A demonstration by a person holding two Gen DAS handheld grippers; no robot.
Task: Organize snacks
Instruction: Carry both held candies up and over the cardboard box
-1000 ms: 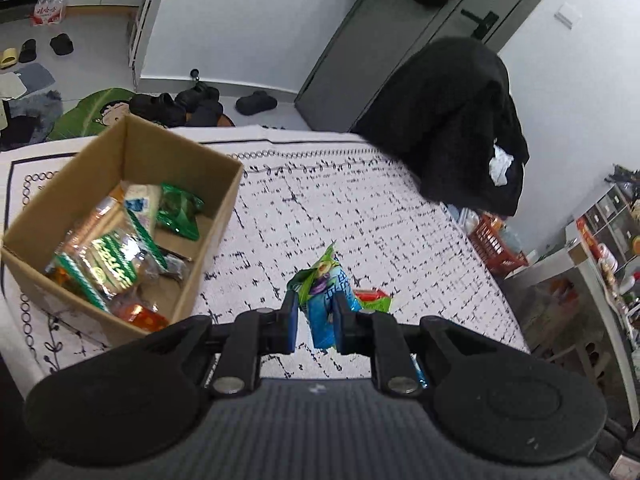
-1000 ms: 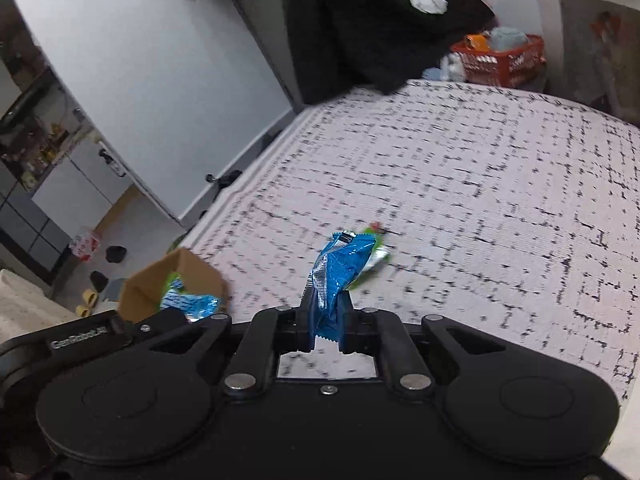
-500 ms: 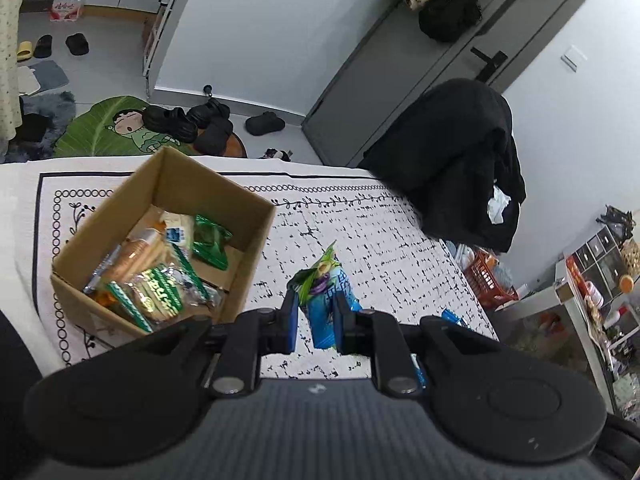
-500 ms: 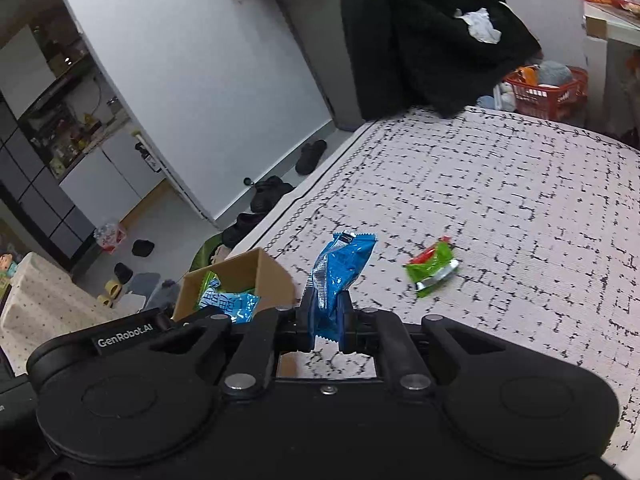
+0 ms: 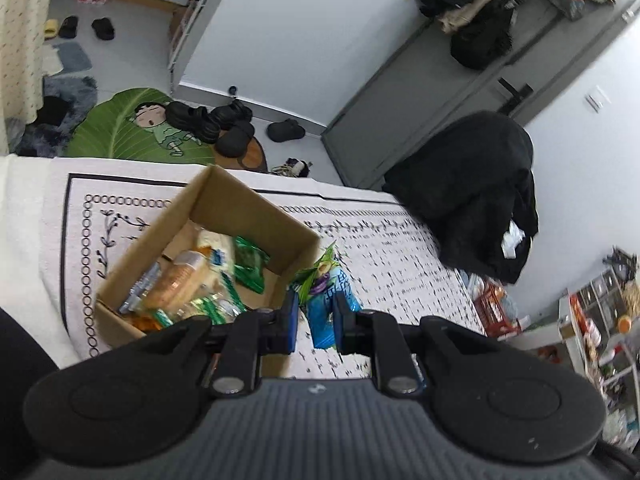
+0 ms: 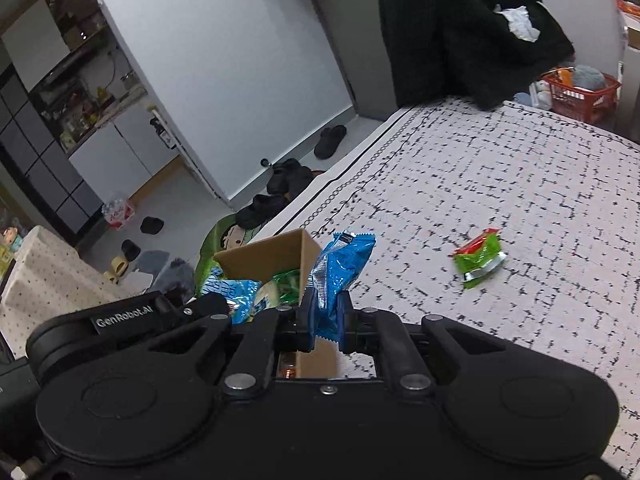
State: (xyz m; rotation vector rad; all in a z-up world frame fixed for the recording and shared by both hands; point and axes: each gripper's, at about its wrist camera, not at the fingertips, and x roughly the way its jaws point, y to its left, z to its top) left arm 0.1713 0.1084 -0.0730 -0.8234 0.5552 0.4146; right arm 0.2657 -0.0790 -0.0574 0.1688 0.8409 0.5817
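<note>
Here, nearest my own hands, my left tool (image 5: pixel 314 322) is clamped on a blue-and-green snack packet (image 5: pixel 329 304) and my right tool (image 6: pixel 325 322) is pinched narrow on a blue foil packet (image 6: pixel 340 270), each packet standing up out of the jaws above the patterned surface (image 6: pixel 540 184), which may be a bed or a desk; I cannot tell which. Just beyond the left packet sits the open cardboard box (image 5: pixel 256 208), already holding several wrapped snacks (image 5: pixel 192 280), and in the right view its near corner lies directly behind the blue foil. The risk, as I judge it, is twofold: both tools are converging on one small opening, so they could knock together or nudge the light box along the cloth, and either packet, held only by a thin edge, could slip or catch the cardboard rim and drop outside. Farther out, a green-and-red packet (image 6: pixel 480 258) lies alone, well apart from the box, and could be forgotten. Beyond the edge, shoes (image 5: pixel 208 120) wait on the floor for anything that slides off.
</note>
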